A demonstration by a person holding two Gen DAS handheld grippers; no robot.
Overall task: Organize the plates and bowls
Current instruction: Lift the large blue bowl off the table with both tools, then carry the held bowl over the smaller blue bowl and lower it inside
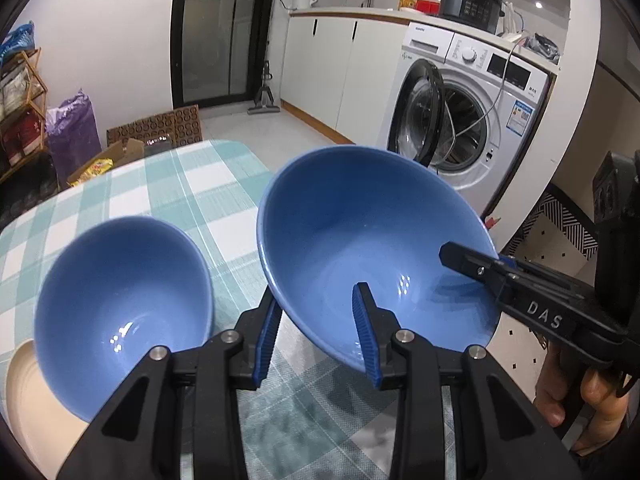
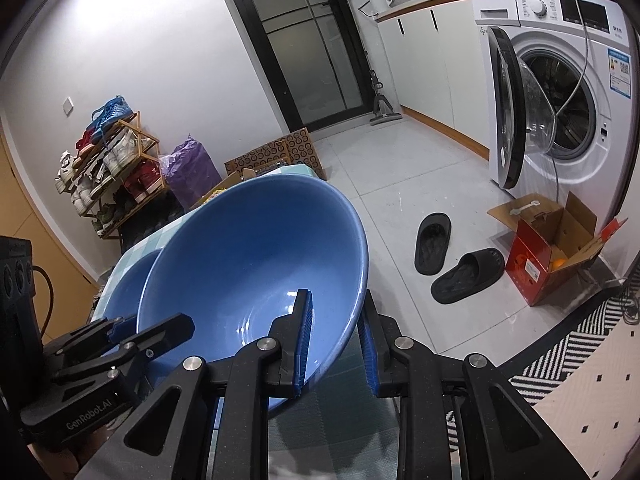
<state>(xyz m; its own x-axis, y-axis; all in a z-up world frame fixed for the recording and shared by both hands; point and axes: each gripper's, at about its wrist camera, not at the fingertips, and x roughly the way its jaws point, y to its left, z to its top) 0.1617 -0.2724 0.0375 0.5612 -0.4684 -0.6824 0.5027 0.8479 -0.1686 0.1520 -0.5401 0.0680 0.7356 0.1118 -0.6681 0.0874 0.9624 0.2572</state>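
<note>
Left tool (image 1: 316, 292): nearly closed, pinches the near rim of the large blue bowl (image 1: 372, 240) at about 6 o'clock on the bowl, with one ribbed blue pad (image 1: 365, 332) inside the basin and the other under the outer wall.

Right tool (image 2: 337, 294): closed almost fully on the same bowl's rim, one pad inside and one outside the wall. In the left wrist view, comes in from 3 o'clock (image 1: 460, 256) and bites the rim at the bowl's right edge, with a hand (image 1: 576, 392) below it at 4 o'clock.

Large blue bowl (image 2: 256, 256): empty, carried between both tools, tipped with its opening toward the cameras (seems to hang just clear of the cloth, though the underside is mostly hidden). Fills the middle of both views, over the counter (image 1: 192, 184) with its teal-and-white checked cloth.

Small blue bowl (image 1: 124, 300): empty, at 8 o'clock in the left wrist view, just beside the large one and not gripped. Overlaps a cream plate (image 1: 24, 392) at the 7 o'clock edge; cannot tell whether it rests on it. Shows in the right wrist view (image 2: 128, 288) at 9 o'clock behind the large bowl, above the left tool (image 2: 148, 324).

Beyond the counter: washing machine (image 1: 472, 112) with its door open at 2 o'clock, and black slippers (image 2: 452, 256) on the floor at 3 o'clock in the right wrist view.
</note>
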